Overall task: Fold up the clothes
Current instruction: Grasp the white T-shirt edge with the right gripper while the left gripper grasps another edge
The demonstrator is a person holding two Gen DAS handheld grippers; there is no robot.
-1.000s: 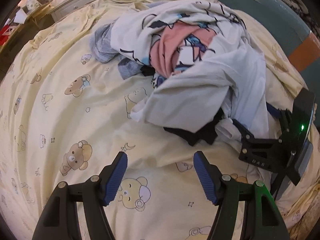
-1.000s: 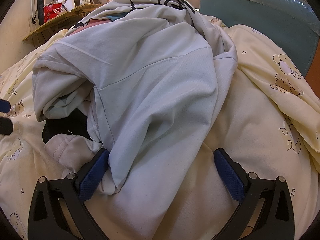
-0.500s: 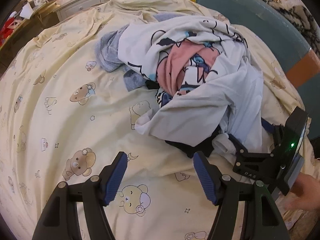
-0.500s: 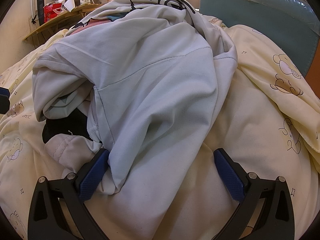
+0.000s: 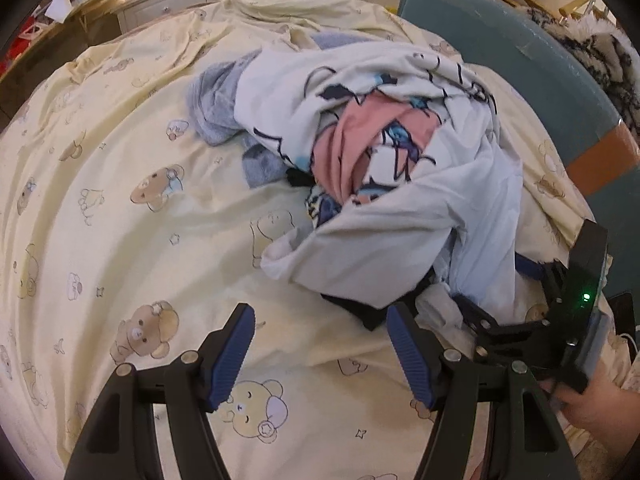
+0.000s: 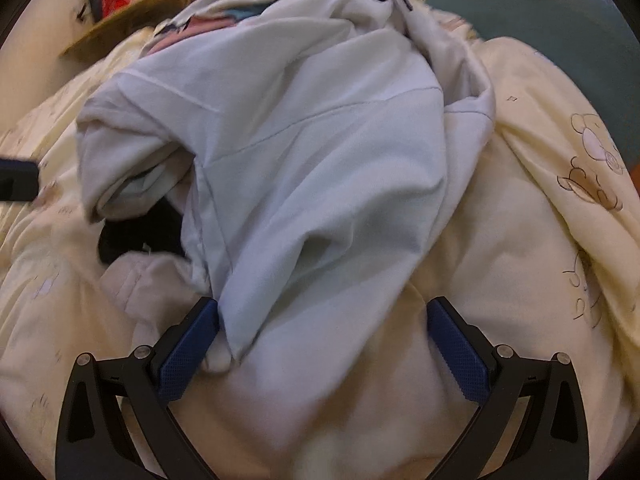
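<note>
Left wrist view. Your left gripper (image 5: 320,354) hangs over bare bedsheet (image 5: 120,168) with its jaws spread and nothing between the blue pads; it is parked clear of the work, leaving the first grasp to your other hand. The pile of clothes (image 5: 384,184) lies from 12 to 3 o'clock of the frame, a pale blue-white garment (image 5: 400,256) draped over a pink one (image 5: 352,148), with a grey-blue item (image 5: 224,116) at 11 o'clock and a black scrap (image 5: 360,312) poking out near the right pad. Your right gripper (image 5: 520,292) enters at 4 o'clock, its fingers buried at the pile's edge.

Right wrist view. The right gripper (image 6: 324,344) stands wide, its jaws straddling the lower hem of the pale blue-white garment (image 6: 304,168). The left pad (image 6: 188,352) touches a fold at 7 o'clock; the right pad (image 6: 456,352) rests apart on the sheet. Nothing is clamped yet. This placement looks chosen to pinch one loose edge, so the top garment peels off alone. The frame is slightly blurred.
</note>
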